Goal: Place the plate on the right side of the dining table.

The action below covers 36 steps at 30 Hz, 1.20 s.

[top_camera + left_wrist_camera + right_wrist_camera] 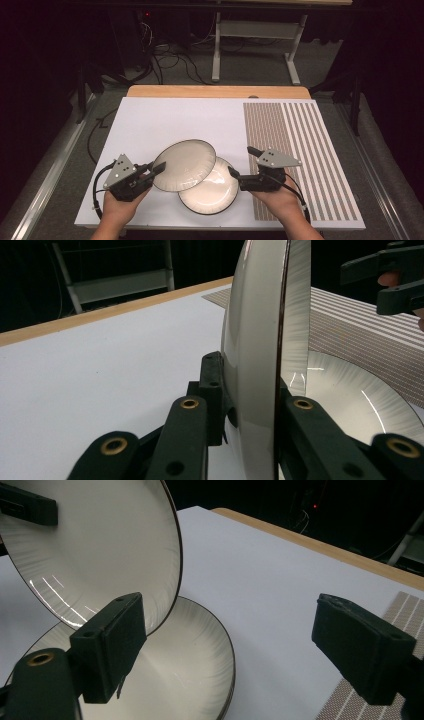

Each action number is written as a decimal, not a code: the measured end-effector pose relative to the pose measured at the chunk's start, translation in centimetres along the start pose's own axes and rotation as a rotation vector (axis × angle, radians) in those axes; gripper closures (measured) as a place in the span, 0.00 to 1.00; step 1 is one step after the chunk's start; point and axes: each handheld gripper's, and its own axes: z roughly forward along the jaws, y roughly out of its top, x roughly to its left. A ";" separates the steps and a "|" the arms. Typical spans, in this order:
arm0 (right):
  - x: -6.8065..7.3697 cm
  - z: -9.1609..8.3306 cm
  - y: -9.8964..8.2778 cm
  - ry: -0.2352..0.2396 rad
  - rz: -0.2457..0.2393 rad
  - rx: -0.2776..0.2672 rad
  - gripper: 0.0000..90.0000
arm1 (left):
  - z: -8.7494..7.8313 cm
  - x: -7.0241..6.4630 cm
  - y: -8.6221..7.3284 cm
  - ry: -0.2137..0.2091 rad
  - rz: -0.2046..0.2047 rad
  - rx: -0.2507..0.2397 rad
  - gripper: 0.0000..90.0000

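Note:
My left gripper (156,168) is shut on the left rim of a white plate with a dark rim (184,165), holding it tilted above the table. In the left gripper view the plate (255,340) stands edge-on between the clamped jaws (250,385). A second, matching plate (212,190) lies flat on the white board, partly under the held one. My right gripper (241,161) is open just right of the flat plate's rim, its pads touching nothing. In the right gripper view its jaws (235,635) frame the held plate (100,555) and the flat plate (185,675).
A white board (150,120) covers the table, with a brown-and-white striped mat (300,145) along its right side. A wooden strip (215,91) runs along the far edge. Beyond it stand a table frame (255,45) and cables (170,65) on the floor.

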 end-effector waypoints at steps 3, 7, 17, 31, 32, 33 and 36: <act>0.3 0.8 0.2 0.014 0.003 0.023 0.20 | 0.0 0.0 0.0 -0.001 0.003 0.000 0.87; 1.0 2.1 0.5 0.030 -0.005 0.033 0.26 | 0.0 0.0 0.0 -0.004 0.003 -0.001 0.87; 2.2 4.2 0.7 0.053 0.004 0.049 0.40 | 0.0 -0.1 0.0 -0.003 0.013 -0.001 0.87; 2.6 6.4 0.6 0.106 0.085 0.068 0.69 | 0.0 0.1 -0.1 -0.016 0.017 -0.006 0.87; 2.7 6.5 0.6 0.108 0.084 0.069 0.71 | 0.0 0.1 -0.1 -0.016 0.017 -0.006 0.87; 2.7 6.6 0.6 0.112 0.082 0.067 0.72 | 0.0 0.1 -0.1 -0.018 0.019 -0.006 0.87; 2.6 6.6 0.6 0.118 0.095 0.064 0.76 | 0.0 0.0 -0.1 -0.018 0.021 -0.005 0.87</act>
